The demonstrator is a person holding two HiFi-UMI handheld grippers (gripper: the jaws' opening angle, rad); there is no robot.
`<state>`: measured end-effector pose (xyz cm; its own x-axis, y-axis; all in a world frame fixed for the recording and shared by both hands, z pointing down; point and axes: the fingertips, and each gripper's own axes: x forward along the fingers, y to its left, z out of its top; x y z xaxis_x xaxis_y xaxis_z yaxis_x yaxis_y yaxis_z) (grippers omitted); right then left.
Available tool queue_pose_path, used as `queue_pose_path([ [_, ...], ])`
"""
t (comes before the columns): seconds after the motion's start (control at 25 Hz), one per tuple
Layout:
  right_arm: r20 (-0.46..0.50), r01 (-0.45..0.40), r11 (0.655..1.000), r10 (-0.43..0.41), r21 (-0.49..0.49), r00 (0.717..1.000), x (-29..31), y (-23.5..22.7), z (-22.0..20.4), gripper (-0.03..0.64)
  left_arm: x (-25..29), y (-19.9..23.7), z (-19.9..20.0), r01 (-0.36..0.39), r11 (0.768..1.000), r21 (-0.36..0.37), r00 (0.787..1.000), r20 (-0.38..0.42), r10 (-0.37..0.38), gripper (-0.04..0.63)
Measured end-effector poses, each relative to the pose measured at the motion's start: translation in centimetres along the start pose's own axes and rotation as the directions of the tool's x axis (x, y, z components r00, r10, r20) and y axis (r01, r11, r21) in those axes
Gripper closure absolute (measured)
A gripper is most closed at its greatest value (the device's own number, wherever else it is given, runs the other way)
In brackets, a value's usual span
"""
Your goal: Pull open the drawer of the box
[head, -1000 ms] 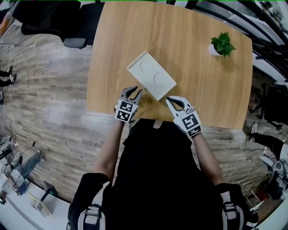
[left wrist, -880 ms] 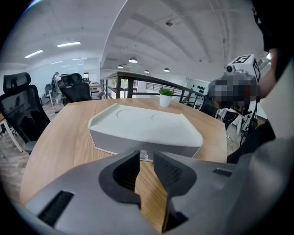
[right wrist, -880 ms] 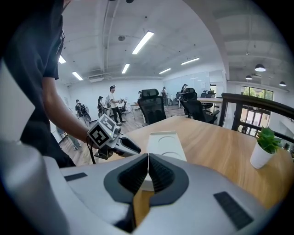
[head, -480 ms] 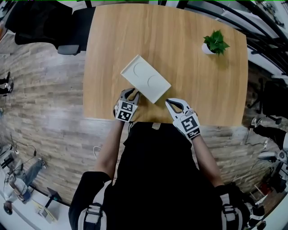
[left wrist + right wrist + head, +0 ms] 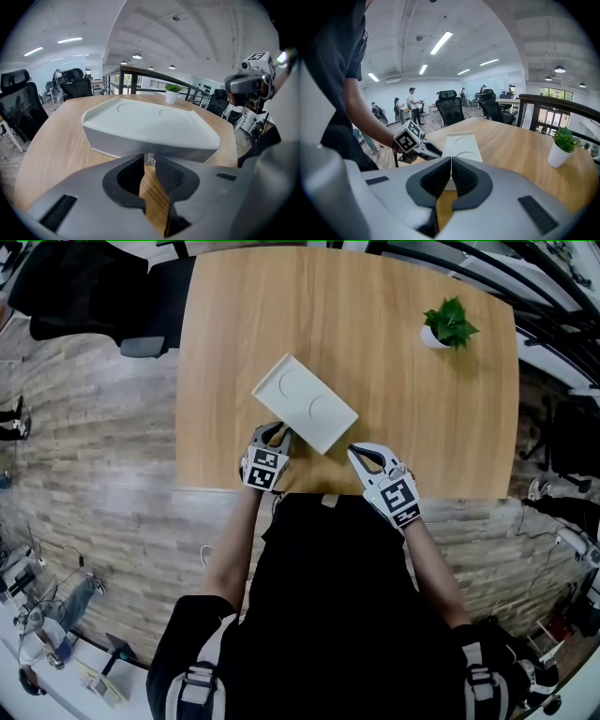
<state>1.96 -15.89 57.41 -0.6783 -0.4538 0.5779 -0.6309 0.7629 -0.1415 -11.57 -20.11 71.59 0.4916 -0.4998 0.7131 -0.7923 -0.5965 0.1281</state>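
A flat white box (image 5: 305,413) lies slantwise on the wooden table (image 5: 403,381), near its front edge. In the left gripper view the box (image 5: 150,119) fills the middle, and a small clear knob (image 5: 149,160) sticks out of its near side. My left gripper (image 5: 150,157) is shut on that knob, one jaw tip on each side of it. From the head view, the left gripper (image 5: 278,435) touches the box's near-left side. My right gripper (image 5: 355,451) hovers just off the box's near-right corner. Its jaws (image 5: 451,161) are shut on nothing, with the box (image 5: 461,143) beyond them.
A small potted plant (image 5: 448,324) stands at the table's far right. A black office chair (image 5: 141,296) sits beyond the far-left corner. The table's front edge (image 5: 309,491) runs just under both grippers. My torso is close behind it.
The left gripper's jaws, spread a second ago, have closed in at the box's near side. The right gripper has hardly moved.
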Motion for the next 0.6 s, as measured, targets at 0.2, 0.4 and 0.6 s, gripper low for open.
queue_pose_path([
  [0.2,0.0,-0.005,1.0,0.005,-0.002,1.0,0.1,0.4,0.1,0.592,0.0,0.0,-0.1,-0.01,0.999,0.03,1.0,0.001,0.01,0.508],
  [0.4,-0.002,-0.013,1.0,0.013,-0.001,1.0,0.2,0.7,0.0,0.592,0.1,0.2,-0.2,-0.01,1.0,0.02,1.0,0.021,0.01,0.509],
  [0.6,-0.002,-0.02,1.0,0.02,-0.012,1.0,0.3,1.3,0.1,0.592,-0.5,0.1,-0.4,-0.005,1.0,0.027,1.0,-0.012,0.005,0.511],
])
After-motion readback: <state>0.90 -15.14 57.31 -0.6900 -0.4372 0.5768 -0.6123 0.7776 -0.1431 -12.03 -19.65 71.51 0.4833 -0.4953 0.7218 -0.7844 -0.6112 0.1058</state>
